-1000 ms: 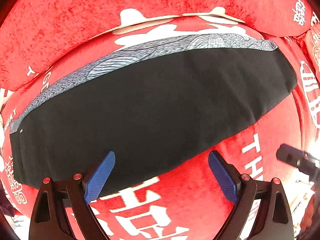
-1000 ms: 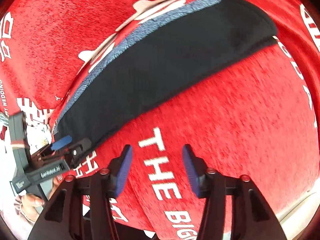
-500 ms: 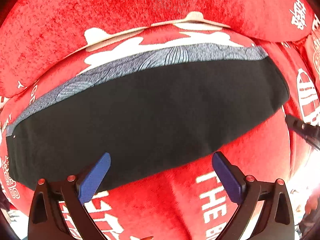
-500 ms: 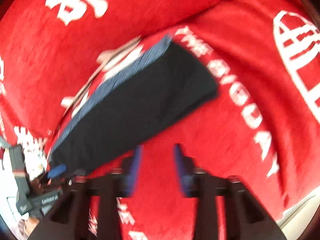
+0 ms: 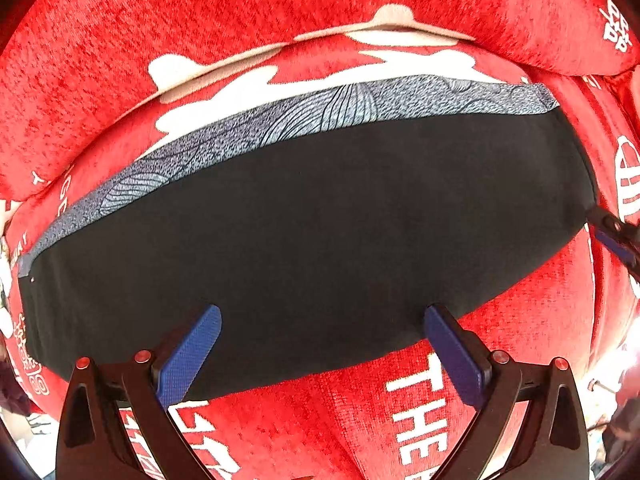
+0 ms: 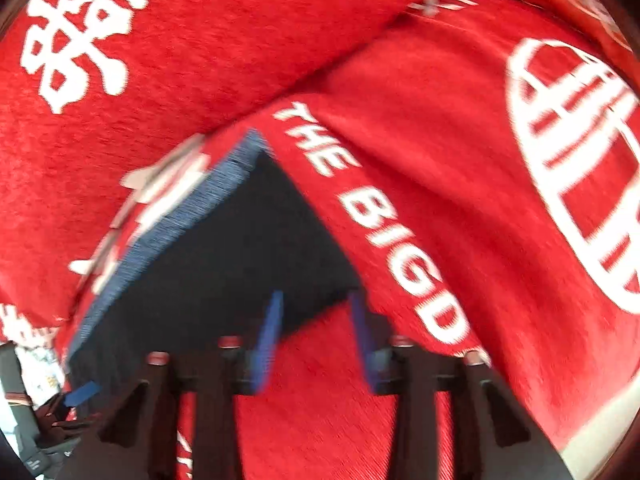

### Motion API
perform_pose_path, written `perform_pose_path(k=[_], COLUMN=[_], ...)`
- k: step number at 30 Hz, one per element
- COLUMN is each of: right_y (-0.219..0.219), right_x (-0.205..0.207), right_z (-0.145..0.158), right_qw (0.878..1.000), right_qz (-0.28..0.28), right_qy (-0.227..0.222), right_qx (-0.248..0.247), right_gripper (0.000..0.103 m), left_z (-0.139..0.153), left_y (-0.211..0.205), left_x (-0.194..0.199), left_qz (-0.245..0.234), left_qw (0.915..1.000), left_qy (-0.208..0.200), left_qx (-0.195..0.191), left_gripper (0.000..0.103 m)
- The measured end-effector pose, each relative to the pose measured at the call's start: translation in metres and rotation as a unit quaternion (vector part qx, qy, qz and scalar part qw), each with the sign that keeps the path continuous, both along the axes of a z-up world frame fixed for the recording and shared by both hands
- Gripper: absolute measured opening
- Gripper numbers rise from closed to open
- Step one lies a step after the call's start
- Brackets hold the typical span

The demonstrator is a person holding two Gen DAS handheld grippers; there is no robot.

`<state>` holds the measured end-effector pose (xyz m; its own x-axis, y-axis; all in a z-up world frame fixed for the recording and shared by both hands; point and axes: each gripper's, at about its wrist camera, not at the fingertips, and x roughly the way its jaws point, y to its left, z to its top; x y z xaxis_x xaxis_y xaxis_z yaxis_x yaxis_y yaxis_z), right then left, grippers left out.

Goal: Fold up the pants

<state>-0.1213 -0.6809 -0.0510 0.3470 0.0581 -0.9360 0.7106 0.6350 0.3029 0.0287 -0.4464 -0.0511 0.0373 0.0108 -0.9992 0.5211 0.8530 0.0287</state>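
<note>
Left gripper (image 5: 322, 344) held low over the near long edge of the pants (image 5: 304, 232), jaws spread wide, blue pads (image 5: 188, 354) above the dark cloth, nothing between them. Cannot tell if the pads touch the fabric.

Right gripper (image 6: 316, 334) at the near right corner of the pants (image 6: 240, 248), jaws apart with a moderate gap, tips at the cloth's corner edge. Nothing seen pinched; whether the tips touch the cloth is hard to say because of motion blur. In the left wrist view only one blue finger of the right gripper (image 5: 614, 236) seen at the right border, just beside the right end of the pants, the rest cut off.

Pants lying flat as a long black band on the red blanket (image 5: 500, 360) with white letters, grey patterned strip (image 5: 320, 114) along the far edge. Red cushion (image 5: 240, 8) behind it, also with white signs.

Left end of the pants distorted by the lens near the frame border. In the right wrist view the left gripper (image 6: 82, 394) small, blurred, low at the left corner; only a blue pad and black frame recognizable. Things beyond the blanket edge too small to name.
</note>
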Motion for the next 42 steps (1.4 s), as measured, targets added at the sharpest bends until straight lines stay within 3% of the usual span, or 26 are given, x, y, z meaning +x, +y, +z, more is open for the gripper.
perform_pose_path(k=[5, 11, 19, 26, 35, 38, 40, 41, 42], right_y=[0.008, 0.026, 0.028, 0.015, -0.003, -0.011, -0.014, -0.015, -0.015], right_x=[-0.03, -0.04, -0.041, -0.034, -0.045, -0.036, -0.026, -0.02, -0.017], right_z=[-0.006, -0.013, -0.017, -0.021, -0.043, -0.053, -0.058, -0.06, -0.06], right_qw=[0.995, 0.985, 0.977, 0.969, 0.947, 0.928, 0.915, 0.91, 0.908], right_qz=[-0.027, -0.038, -0.052, -0.074, -0.141, -0.166, -0.183, -0.193, -0.195], right_qy=[-0.031, -0.057, -0.082, -0.114, -0.163, -0.209, -0.232, -0.239, -0.241], right_qx=[0.092, 0.161, 0.192, 0.208, 0.239, 0.259, 0.273, 0.279, 0.283], right_gripper=[0.055, 0.058, 0.061, 0.061, 0.064, 0.069, 0.07, 0.069, 0.067], left_z=[-0.002, -0.006, -0.004, 0.008, -0.026, -0.026, -0.022, -0.015, -0.009], left_y=[-0.002, -0.008, -0.017, -0.031, -0.041, -0.043, -0.043, -0.043, -0.042], left_x=[0.002, 0.001, -0.008, 0.0, 0.01, 0.009, 0.013, 0.015, 0.019], left_qz=[-0.001, -0.006, -0.014, -0.014, 0.016, 0.006, 0.007, 0.009, 0.01], left_qw=[1.0, 1.0, 0.9999, 0.9993, 0.9992, 0.9991, 0.9989, 0.9988, 0.9986], left_qy=[0.0, 0.003, 0.0, -0.022, -0.009, -0.009, 0.0, -0.01, -0.023], left_qx=[0.002, 0.005, 0.003, -0.025, -0.034, -0.041, -0.045, -0.047, -0.047], left_gripper=[0.102, 0.102, 0.102, 0.102, 0.102, 0.102, 0.095, 0.083, 0.08])
